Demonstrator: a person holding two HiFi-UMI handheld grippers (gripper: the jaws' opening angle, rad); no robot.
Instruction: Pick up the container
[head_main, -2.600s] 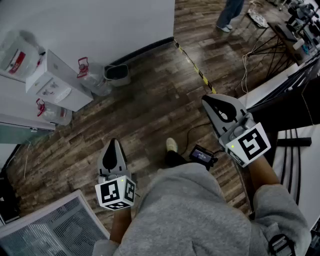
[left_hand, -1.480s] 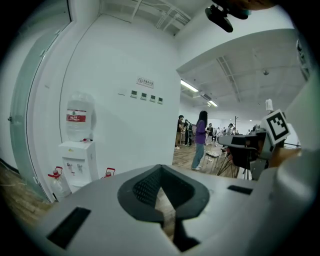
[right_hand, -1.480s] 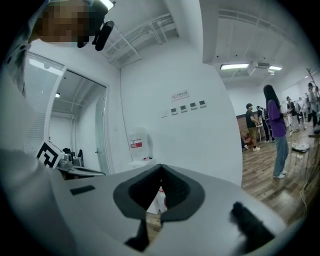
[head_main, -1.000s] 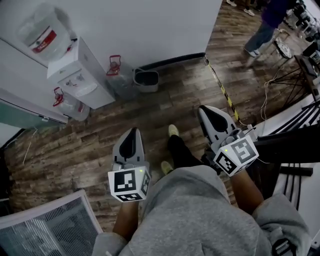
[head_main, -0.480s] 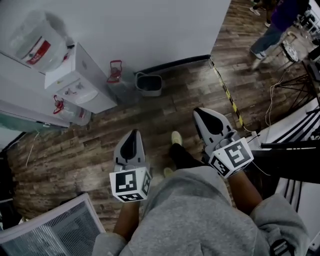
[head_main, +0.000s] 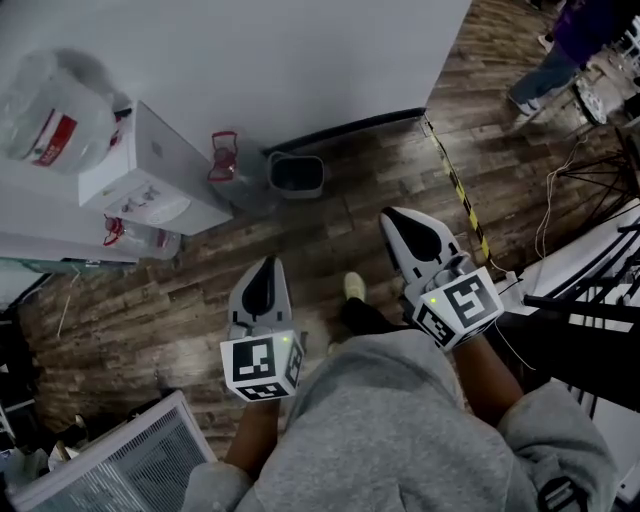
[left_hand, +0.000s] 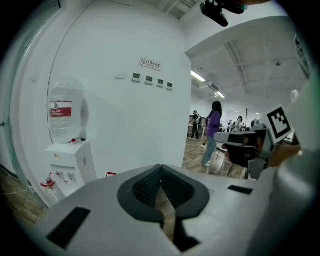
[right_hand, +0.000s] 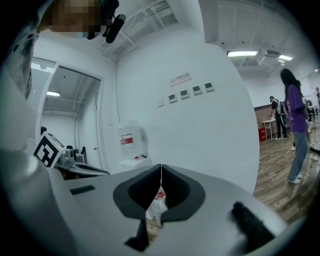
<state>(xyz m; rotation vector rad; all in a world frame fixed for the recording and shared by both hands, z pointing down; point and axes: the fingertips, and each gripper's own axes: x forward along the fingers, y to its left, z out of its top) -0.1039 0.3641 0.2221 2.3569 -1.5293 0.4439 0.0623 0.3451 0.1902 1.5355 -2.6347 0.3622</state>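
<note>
We are holding the left gripper (head_main: 265, 263) low over the wooden floor (head_main: 170, 300), and its jaws are pressing together at the tips with nothing between them. We are holding the right gripper (head_main: 389, 214) just beside it, a little further forward, its jaws likewise meeting at the tips and gripping nothing. Both are pointing toward the white wall (head_main: 300, 60). The container (head_main: 296, 174), grey and open-topped, is standing at the floor's edge, right against the foot of that wall and well ahead of both grippers. A clear jug with a red handle (head_main: 230, 165) is sitting just to its left, next to a white water dispenser (head_main: 150, 175) that is carrying a large bottle (head_main: 50, 105). Striped tape (head_main: 455, 185) is running across the floor from the wall's corner, and a person in purple (head_main: 560, 50) is standing at the floor's far right.
</note>
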